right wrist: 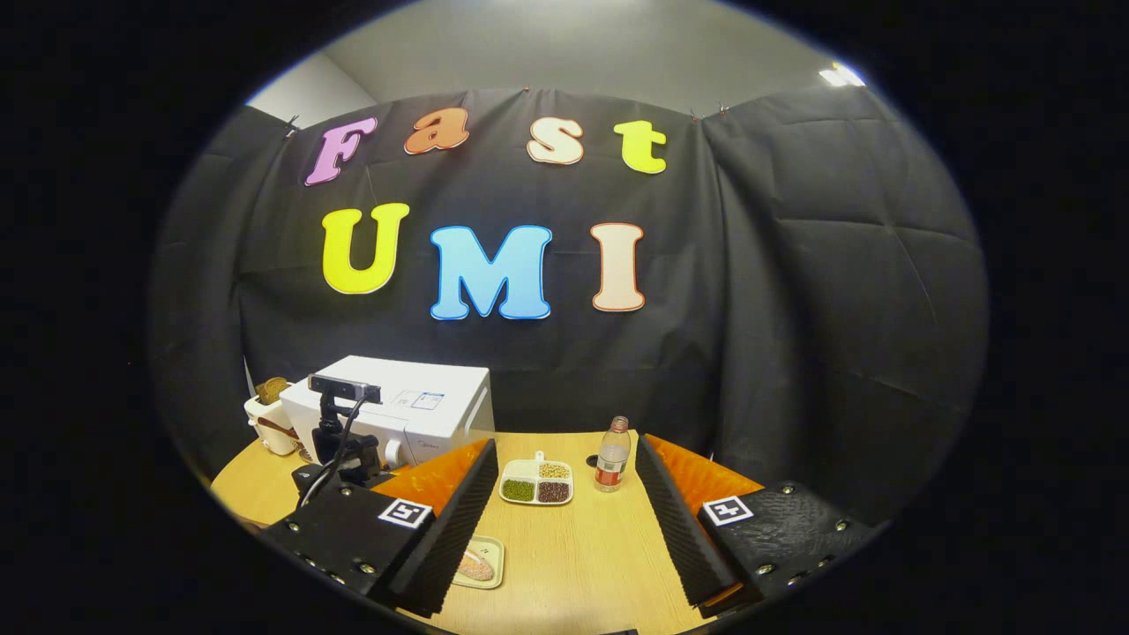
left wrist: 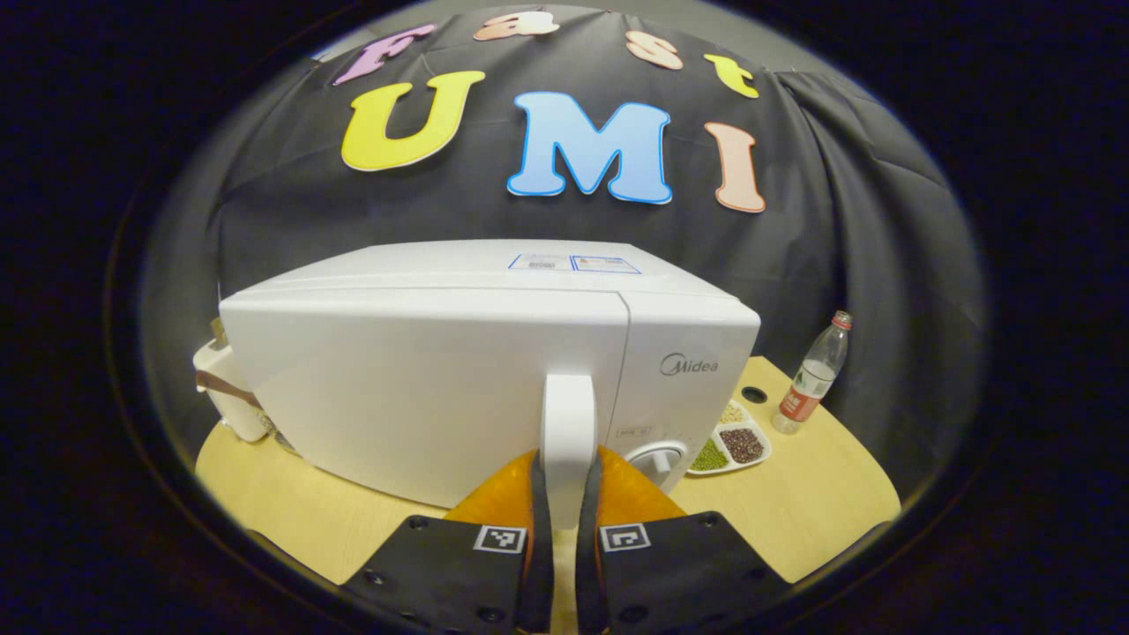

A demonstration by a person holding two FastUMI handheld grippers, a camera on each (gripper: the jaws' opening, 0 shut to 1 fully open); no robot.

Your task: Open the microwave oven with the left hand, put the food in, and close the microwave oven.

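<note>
Jaws of the left gripper (left wrist: 564,520) clamp the microwave (left wrist: 459,379) door handle (left wrist: 568,432); pulling off-axis could slip them. Right gripper (right wrist: 564,520) jaws gape, food plate (right wrist: 477,563) at seven o'clock.

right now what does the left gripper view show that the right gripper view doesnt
Left gripper view: the left gripper closed on the microwave's door handle, with the door shut.

Right gripper view: the open right gripper over the table, and a small plate of food near its finger.

Both: the microwave, the divided dish of beans, the bottle.
</note>
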